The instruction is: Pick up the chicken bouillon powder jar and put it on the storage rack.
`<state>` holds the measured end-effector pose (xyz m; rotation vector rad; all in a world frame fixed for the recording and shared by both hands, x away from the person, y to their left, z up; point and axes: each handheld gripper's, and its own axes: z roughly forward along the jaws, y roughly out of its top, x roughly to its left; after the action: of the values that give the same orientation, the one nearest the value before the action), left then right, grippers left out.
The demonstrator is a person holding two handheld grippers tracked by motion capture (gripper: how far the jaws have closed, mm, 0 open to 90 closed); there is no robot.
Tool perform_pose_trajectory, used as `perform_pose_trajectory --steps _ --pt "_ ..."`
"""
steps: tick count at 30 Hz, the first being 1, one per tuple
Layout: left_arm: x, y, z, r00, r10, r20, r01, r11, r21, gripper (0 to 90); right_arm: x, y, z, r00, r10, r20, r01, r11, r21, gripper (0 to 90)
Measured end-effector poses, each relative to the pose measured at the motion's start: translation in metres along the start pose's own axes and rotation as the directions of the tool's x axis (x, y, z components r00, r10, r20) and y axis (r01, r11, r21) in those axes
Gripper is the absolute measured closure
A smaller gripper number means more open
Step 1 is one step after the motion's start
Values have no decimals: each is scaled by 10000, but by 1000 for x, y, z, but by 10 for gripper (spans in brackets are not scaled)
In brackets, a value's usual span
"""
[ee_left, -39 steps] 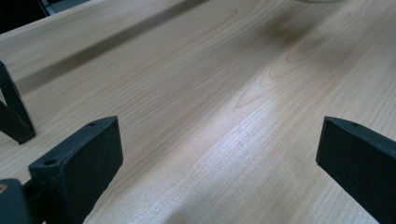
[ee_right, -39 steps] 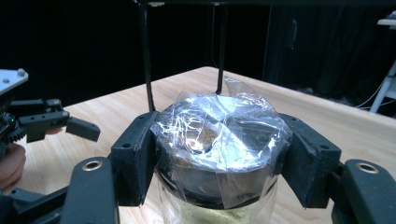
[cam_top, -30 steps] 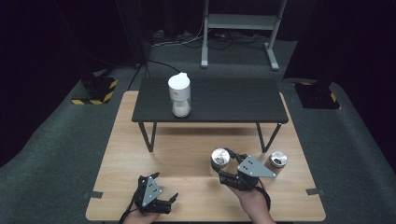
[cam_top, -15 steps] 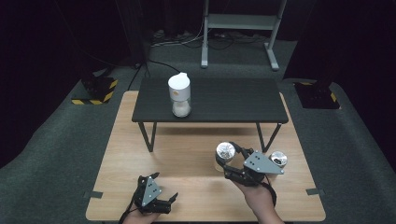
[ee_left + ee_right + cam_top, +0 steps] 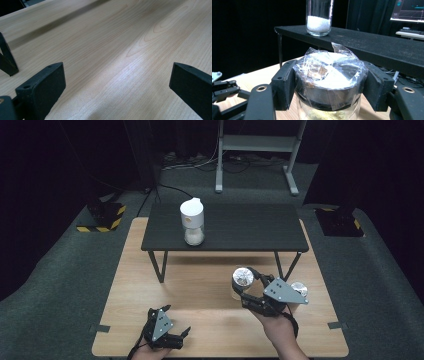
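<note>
My right gripper [image 5: 244, 283] is shut on the lid of a glass jar [image 5: 243, 276], on the wooden table [image 5: 200, 285] in front of the black shelf. In the right gripper view the pads [image 5: 284, 85] clamp both sides of the jar's dark lid [image 5: 328, 72], which is covered in crinkled clear wrap. Yellowish powder [image 5: 324, 115] lies inside the glass. My left gripper [image 5: 172, 319] rests low at the near left of the table. Its jaws stand wide apart over bare wood [image 5: 120, 82] with nothing between them.
A low black shelf [image 5: 250, 227] stands across the far half of the table, and a white-capped jar of white grains [image 5: 192, 222] stands on it. A second small jar [image 5: 299, 290] stands just right of my right gripper. A shelf leg [image 5: 6, 60] rises at the left.
My right gripper has risen a little with the wrapped jar in its grip, shifting slightly toward the shelf. The left gripper has stayed where it was.
</note>
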<state>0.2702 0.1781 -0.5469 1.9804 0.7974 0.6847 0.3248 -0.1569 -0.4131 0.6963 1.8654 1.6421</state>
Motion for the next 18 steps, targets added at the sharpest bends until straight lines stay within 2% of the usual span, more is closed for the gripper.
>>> perform_pose_trajectory --steps 18 --pt "0 0 1 10000 61 40 -61 10000 38 7 -8 22 2 9996 -173 211 179 9993 -319 339"
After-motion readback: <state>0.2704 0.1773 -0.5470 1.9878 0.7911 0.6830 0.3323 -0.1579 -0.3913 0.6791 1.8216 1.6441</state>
